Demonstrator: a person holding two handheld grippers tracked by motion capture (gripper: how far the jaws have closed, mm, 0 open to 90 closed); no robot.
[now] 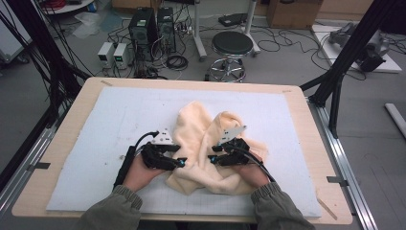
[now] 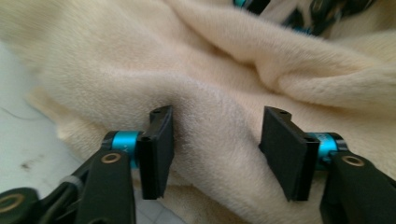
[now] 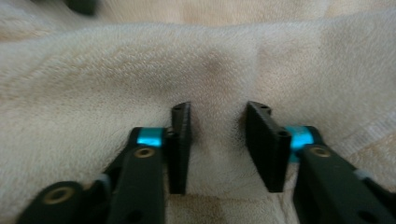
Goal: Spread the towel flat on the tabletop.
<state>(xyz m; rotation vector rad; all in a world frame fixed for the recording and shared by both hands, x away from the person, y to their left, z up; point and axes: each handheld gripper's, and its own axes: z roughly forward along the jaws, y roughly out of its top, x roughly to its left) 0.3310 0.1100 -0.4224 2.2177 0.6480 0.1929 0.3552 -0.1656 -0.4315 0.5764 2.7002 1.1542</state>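
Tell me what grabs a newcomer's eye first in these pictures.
A crumpled cream fleece cloth lies mid-table on the white mat. The left gripper and right gripper dig into its near edge from either side, each with a fold of fleece between its jaws.

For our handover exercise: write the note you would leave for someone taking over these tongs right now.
Left tongs: jaws part open, a ridge of the cream towel between them, pads not clearly pinching.
Right tongs: narrower gap around a fold of the towel; grip cannot be confirmed.
Towel: crumpled in a heap mid-mat, both tongs at its near edge.
Done: both tongs placed on the cloth.
Left: close, lift, spread it out, probably.
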